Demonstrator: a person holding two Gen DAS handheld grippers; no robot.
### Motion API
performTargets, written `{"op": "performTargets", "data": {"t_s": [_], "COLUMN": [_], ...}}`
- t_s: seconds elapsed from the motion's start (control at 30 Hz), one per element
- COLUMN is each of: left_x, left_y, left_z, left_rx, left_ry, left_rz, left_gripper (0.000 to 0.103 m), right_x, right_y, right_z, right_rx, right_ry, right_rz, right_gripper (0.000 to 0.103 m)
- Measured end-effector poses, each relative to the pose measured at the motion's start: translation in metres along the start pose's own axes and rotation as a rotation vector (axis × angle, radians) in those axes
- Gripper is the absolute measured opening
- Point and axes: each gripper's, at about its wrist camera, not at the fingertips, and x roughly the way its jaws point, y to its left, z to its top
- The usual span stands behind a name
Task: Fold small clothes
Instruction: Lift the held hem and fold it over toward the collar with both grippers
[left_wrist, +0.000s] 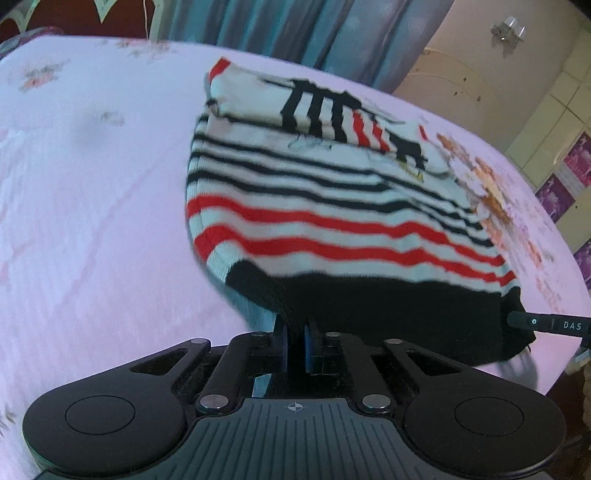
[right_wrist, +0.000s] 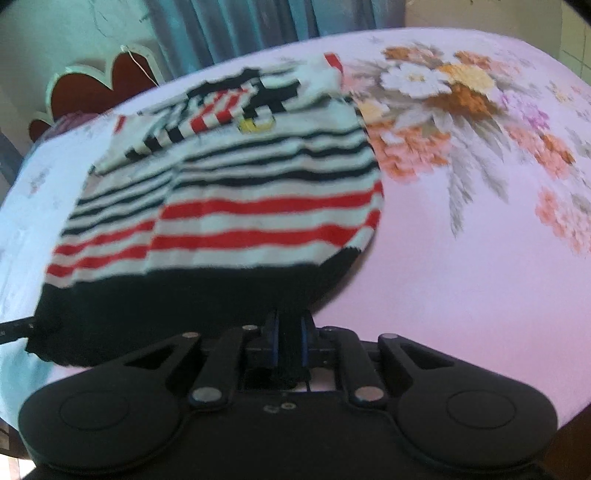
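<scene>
Striped sweater (left_wrist: 332, 206) extends forward from both grippers; left gripper (left_wrist: 295, 332) and right gripper (right_wrist: 290, 332) each clamp its black hem (right_wrist: 184, 306), 2 corners equally near, above bedsheet (left_wrist: 92, 221).

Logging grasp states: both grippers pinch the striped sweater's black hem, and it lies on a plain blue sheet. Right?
Not quite. The sheet is pink with a flower print, as the right wrist view shows. Both the left gripper and right gripper do pinch the sweater's black hem.
</scene>
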Motion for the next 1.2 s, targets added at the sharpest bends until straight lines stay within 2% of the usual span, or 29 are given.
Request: {"op": "performTargets", "data": {"t_s": [0.2,0.37,0.57,0.73,0.97,1.2], "left_x": [-0.013,-0.017,-0.002,0.022,0.07,0.131], "left_y": [-0.008,-0.015,-0.016,-0.017,-0.019,-0.015], "left_z": [0.032,0.066,0.11,0.156,0.216,0.267], "left_rx": [0.022,0.033,0.019,-0.004,-0.046,-0.066], "left_ry": [-0.094,-0.167,-0.221,-0.272,-0.298,-0.257], "left_rz": [-0.012,-0.02,-0.017,0.006,0.036,0.096], "left_gripper": [0.007,0.007,0.007,0.007,0.007,0.007], "right_x": [-0.018,-0.029,-0.025,-0.005,0.043,0.101], "right_y": [0.007,0.002,-0.004,-0.01,-0.008,-0.013], "right_z": [0.026,0.057,0.103,0.15,0.213,0.264], "right_rx": [-0.026,-0.001,0.026,0.079,0.126,0.153], "right_ry": [-0.08,-0.152,-0.22,-0.267,-0.304,-0.269], "right_rz": [0.027,0.06,0.1,0.13,0.141,0.11], "right_gripper": [0.01,0.01,0.01,0.01,0.01,0.01]}}
